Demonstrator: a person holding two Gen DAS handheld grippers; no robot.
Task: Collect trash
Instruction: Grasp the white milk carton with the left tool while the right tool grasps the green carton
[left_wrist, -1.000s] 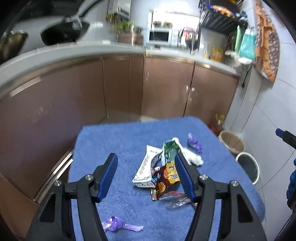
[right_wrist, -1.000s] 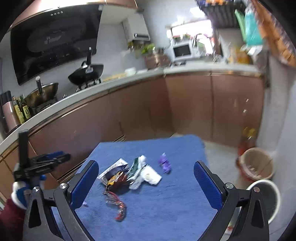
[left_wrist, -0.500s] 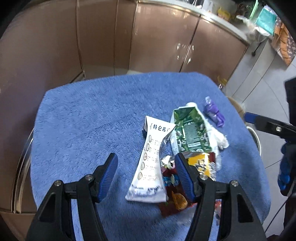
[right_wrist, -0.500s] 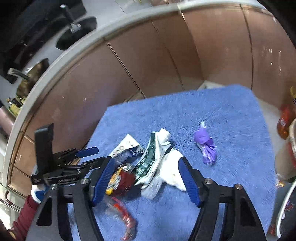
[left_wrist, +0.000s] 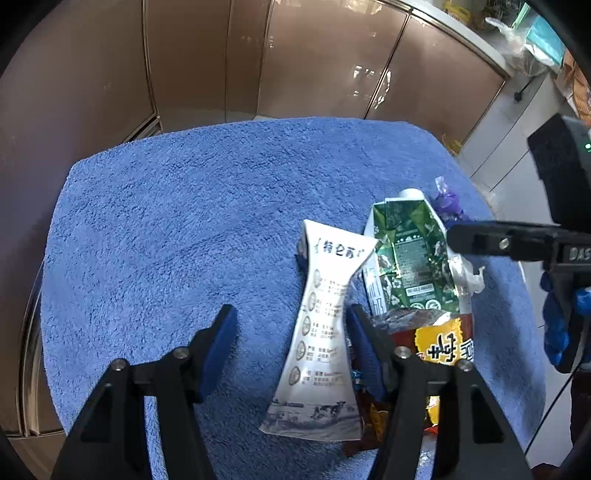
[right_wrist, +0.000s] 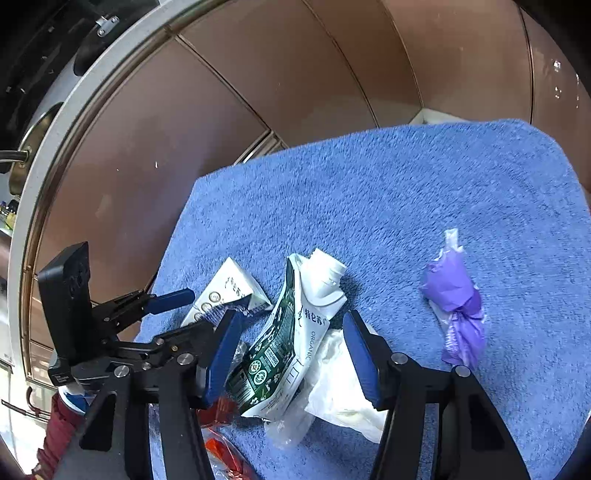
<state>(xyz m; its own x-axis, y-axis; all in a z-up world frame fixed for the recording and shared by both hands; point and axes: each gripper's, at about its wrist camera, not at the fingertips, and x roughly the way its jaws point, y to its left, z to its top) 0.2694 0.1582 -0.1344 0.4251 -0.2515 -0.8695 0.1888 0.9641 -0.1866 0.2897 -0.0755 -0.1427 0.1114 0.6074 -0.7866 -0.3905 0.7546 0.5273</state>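
Observation:
Trash lies in a pile on a blue towel (left_wrist: 166, 240). A flattened white carton (left_wrist: 325, 332) sits between my left gripper's (left_wrist: 291, 334) closing jaws, close to the right pad, with neither pad pressing it. Beside it are a crushed green carton (left_wrist: 410, 258), a red and yellow snack wrapper (left_wrist: 439, 343) and a purple wrapper (left_wrist: 447, 199). My right gripper (right_wrist: 291, 350), its jaws also closing, hangs over the green carton (right_wrist: 280, 350), which lies between its fingers on a white crumpled wrapper (right_wrist: 340, 384). The purple wrapper (right_wrist: 456, 306) lies apart to the right.
Brown cabinet doors (left_wrist: 314, 66) stand close behind the towel-covered table (right_wrist: 406, 184). A red wrapper (right_wrist: 218, 446) lies at the pile's near edge. A hand in a blue glove (left_wrist: 557, 325) holds the right gripper; a maroon sleeve (right_wrist: 55, 424) shows at lower left. Pale floor tiles show right.
Both grippers have dropped toward the trash pile and tipped downward. The right jaws have narrowed a lot, the left jaws a little. The trash has not moved.

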